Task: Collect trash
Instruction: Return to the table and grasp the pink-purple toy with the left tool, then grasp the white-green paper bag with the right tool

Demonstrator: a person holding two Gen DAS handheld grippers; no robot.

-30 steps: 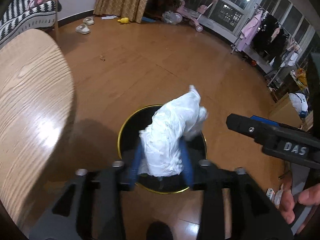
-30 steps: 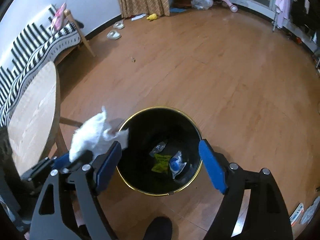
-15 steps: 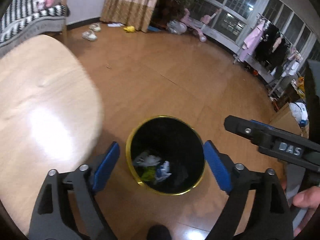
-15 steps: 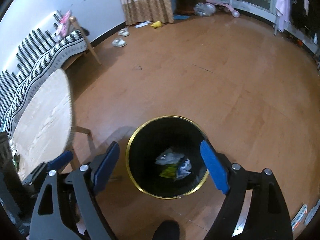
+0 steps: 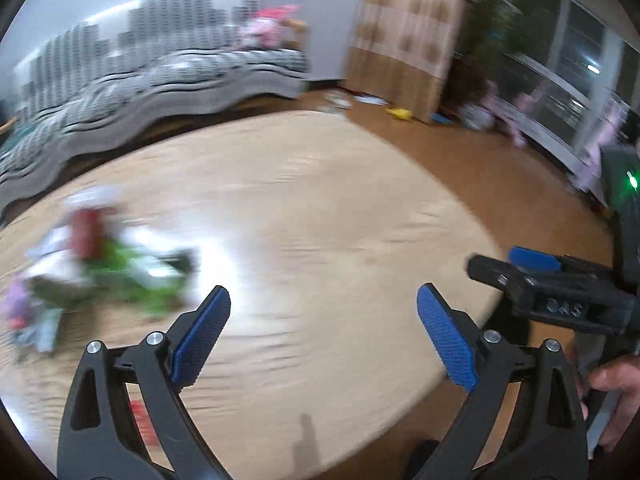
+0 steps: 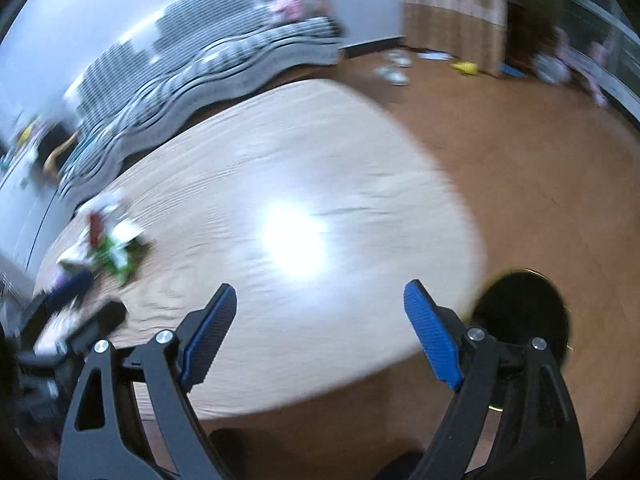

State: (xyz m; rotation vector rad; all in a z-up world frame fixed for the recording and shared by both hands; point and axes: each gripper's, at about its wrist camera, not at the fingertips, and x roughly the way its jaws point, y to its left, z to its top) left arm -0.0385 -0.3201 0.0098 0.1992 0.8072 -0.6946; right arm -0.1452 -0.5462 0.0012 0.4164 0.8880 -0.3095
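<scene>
One round table [image 5: 320, 208]. On it, one blurred heap of trash [image 5: 104, 264] at its left part; piece count unclear, perhaps several wrappers. One black bin [image 6: 520, 312] on the floor just beside the table's right edge. Two slippers [image 6: 394, 68] beyond the table.

Pale round wooden table [image 5: 320, 208], brown wood floor [image 6: 540, 184], striped sofa [image 5: 160, 80], patterned curtain [image 5: 412, 20], dark windows [image 5: 568, 64].

1. A pale wood-grain tabletop [image 5: 320, 208] with a rounded edge and a bright glare patch.
2. A black-and-white striped sofa [image 6: 208, 64] behind it.
3. Patterned beige curtain [image 5: 404, 28].
4. Slippers [image 6: 392, 74] on the wooden floor [image 6: 540, 168].
5. A yellow toy [image 5: 398, 113].
</scene>
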